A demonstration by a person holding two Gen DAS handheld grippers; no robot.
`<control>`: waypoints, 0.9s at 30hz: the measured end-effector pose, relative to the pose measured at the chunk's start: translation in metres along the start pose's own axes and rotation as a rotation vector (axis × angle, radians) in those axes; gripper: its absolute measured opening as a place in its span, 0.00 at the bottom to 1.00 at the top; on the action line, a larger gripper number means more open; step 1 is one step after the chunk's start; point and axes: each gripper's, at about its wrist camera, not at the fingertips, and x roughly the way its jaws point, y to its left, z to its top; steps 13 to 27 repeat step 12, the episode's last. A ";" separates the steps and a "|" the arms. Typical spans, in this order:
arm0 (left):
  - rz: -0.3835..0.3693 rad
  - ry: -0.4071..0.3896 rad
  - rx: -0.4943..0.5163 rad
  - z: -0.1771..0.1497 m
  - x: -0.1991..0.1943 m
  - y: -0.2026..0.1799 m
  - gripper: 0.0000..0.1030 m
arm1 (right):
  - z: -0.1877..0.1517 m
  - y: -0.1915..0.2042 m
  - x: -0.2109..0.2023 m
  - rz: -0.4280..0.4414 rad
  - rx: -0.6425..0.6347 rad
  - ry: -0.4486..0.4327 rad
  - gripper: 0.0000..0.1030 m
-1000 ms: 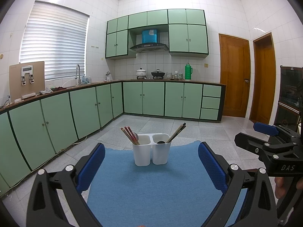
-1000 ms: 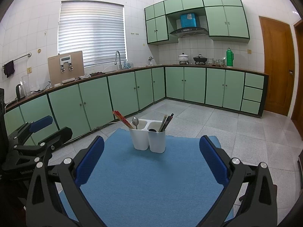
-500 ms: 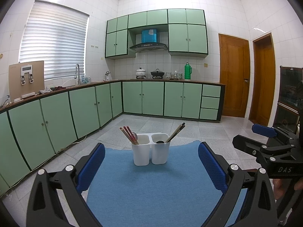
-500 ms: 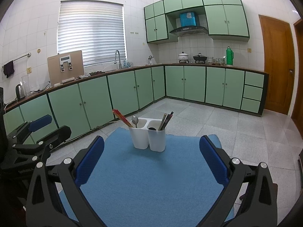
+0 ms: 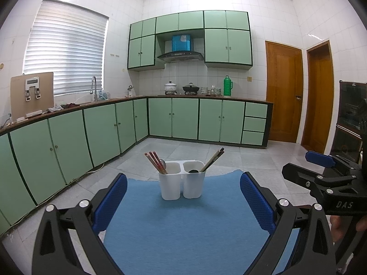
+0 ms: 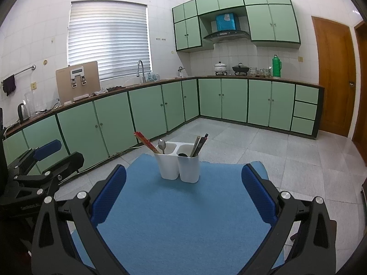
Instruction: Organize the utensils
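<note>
A white two-cup utensil holder [image 5: 182, 181] stands at the far end of a blue mat [image 5: 183, 229]; it also shows in the right wrist view [image 6: 179, 162]. Its left cup holds red chopsticks [image 5: 154, 161] and a metal spoon [image 6: 162, 145]. Its right cup holds dark chopsticks [image 5: 213, 159] and a dark spoon bowl [image 5: 193, 171]. My left gripper [image 5: 183, 201] is open and empty, well short of the holder. My right gripper [image 6: 183, 194] is open and empty, also short of it. Each gripper shows at the side of the other's view.
The mat lies on a raised surface above a tiled floor [image 5: 252, 158]. Green cabinets [image 5: 103, 130] run along the left and back walls. Wooden doors [image 5: 284, 94] stand at the right. A dark cabinet [image 5: 351, 119] is at far right.
Both grippers have drifted slightly; the holder sits a little higher in the views. Nothing was taken hold of or let go.
</note>
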 end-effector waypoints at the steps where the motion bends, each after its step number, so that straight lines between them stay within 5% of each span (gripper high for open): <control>1: 0.000 0.000 0.000 0.000 0.000 0.000 0.94 | 0.000 0.000 0.000 -0.001 0.000 0.001 0.95; 27: 0.001 0.005 0.001 0.000 0.002 0.000 0.94 | -0.001 0.000 0.002 -0.001 0.001 0.003 0.95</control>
